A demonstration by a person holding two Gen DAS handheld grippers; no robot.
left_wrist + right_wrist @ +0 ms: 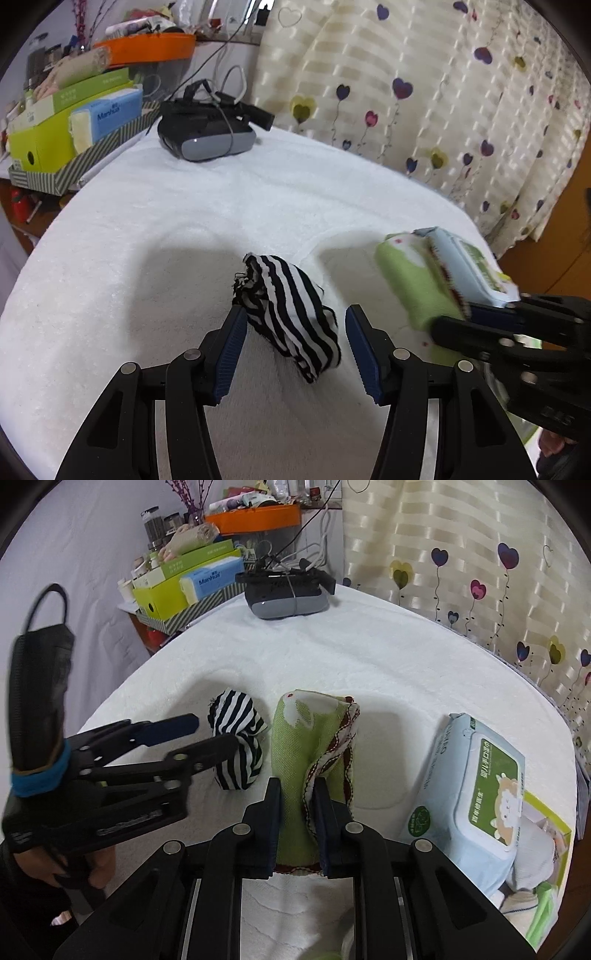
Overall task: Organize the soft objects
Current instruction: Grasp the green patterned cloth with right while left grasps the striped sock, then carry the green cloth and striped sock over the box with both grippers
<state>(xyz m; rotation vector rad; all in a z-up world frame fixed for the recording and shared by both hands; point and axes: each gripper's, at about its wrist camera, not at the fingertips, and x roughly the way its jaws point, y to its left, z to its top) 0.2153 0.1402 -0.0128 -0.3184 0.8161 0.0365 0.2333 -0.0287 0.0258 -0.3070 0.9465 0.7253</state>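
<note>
Soft even daylight, faint shadows, fisheye bending at edges, slight motion blur

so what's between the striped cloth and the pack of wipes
The green cloth, pinched in the right gripper, sits between the striped cloth and the pack of wipes; the right wrist view shows it.

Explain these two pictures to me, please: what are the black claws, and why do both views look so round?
The claws are hand-held grippers, one in each of a person's hands. A wide-angle camera on each looks along its two fingers, which bends the picture round.

The left gripper is seen from its own camera. Its jaws stand open around a black-and-white striped cloth that lies on the white towel.

The right gripper, seen from its camera, is shut on a folded green cloth. Beside that lies a pack of wet wipes. Further back rests a grey headset.

No robot arm is involved.
</note>
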